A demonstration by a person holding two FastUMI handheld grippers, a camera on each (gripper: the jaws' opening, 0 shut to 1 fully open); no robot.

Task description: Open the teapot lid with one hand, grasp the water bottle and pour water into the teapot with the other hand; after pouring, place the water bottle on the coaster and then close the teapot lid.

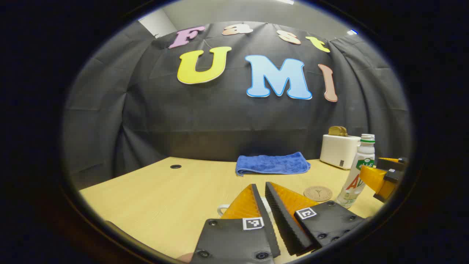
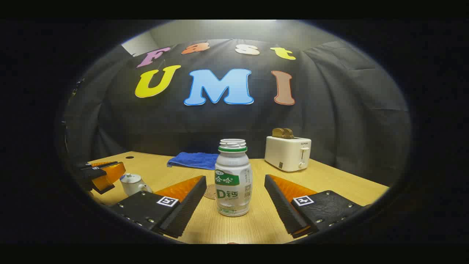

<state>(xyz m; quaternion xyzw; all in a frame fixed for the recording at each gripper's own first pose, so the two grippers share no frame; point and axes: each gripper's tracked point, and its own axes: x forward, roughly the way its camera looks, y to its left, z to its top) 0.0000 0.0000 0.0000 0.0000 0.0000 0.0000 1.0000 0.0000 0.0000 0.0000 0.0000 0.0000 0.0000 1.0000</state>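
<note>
The right gripper [image 2: 234, 205] stands wide around the water bottle [image 2: 233, 178] at frame centre, apart from it. The bottle looks light, smooth plastic; grip its mid-body. The left gripper [image 1: 264, 190] is narrow over the teapot [image 2: 132, 183].

In the left gripper view the teapot [image 1: 222, 209] hides behind the left tongs [image 1: 264, 190], only a white curve showing at about seven o'clock of the tips. What the closed-looking tips pinch cannot be told. The right tongs [image 1: 379, 178] are cut off at three o'clock. In the right gripper view the bottle [image 2: 233, 176] covers most of the coaster [image 2: 210, 191]. The toaster [image 2: 288, 153] markings are too small to make out.
</note>
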